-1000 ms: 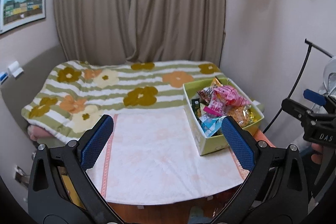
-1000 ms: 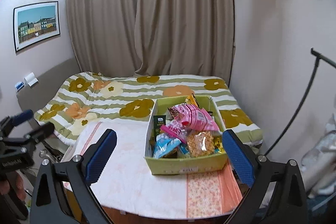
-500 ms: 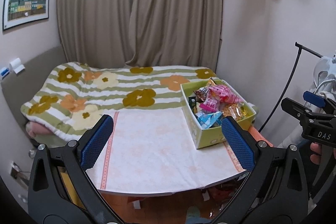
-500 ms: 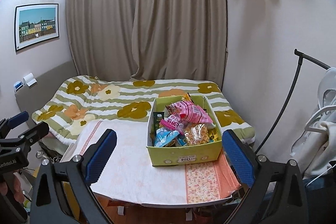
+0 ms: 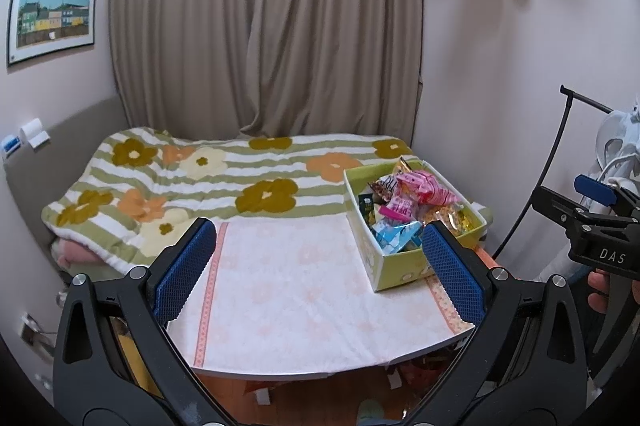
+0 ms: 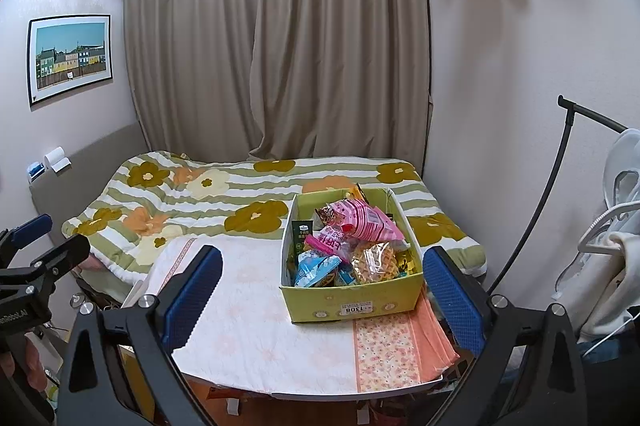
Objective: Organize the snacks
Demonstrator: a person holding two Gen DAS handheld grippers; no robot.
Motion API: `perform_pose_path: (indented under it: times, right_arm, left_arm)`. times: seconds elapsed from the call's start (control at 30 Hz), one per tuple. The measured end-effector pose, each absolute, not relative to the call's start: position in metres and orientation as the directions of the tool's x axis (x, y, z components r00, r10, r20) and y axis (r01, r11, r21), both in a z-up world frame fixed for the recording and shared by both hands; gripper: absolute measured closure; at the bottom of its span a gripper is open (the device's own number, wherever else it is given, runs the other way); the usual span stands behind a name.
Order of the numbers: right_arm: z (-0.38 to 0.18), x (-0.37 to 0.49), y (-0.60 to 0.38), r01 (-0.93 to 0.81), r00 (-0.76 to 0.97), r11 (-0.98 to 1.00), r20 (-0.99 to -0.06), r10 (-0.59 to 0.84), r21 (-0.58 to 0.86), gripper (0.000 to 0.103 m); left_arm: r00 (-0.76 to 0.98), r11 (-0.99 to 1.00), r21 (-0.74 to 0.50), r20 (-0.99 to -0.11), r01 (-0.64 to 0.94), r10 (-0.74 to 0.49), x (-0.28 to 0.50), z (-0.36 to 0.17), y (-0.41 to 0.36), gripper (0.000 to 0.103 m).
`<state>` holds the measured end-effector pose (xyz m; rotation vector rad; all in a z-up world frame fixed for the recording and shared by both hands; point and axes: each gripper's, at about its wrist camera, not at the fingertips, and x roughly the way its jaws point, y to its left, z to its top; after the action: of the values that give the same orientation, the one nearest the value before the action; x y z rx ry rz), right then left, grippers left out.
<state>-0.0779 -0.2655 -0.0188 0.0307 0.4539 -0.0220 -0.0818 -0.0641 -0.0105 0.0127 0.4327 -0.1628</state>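
We hold both tongs up off the counter (image 6: 256,338), spread wide, gripping nothing. Left tongs (image 5: 318,272) face the bare cloth-covered counter middle; right tongs (image 6: 322,300) face the green box (image 6: 352,300). The box sits on the counter's right part, near the far edge beside the flowered bed (image 6: 192,198). Snacks are heaped inside: a pink packet (image 6: 362,222) on top, a blue packet (image 6: 314,266) and a waffle bag (image 6: 374,262) at the front, a dark green packet (image 6: 301,232) upright against the left wall (others too crowded to tell apart). Box label reads 1308.
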Motion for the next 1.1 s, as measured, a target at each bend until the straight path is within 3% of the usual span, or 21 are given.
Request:
perform_pose_path:
  times: [1.1]
  right_arm:
    - [-0.018,-0.073,-0.256,0.036,0.902,0.999,-0.431,-0.02,0.029,0.003]
  left_arm:
    - [0.9,0.99,0.001,-0.415,0.144,-0.131,-0.074,-0.011,-0.059,0.001]
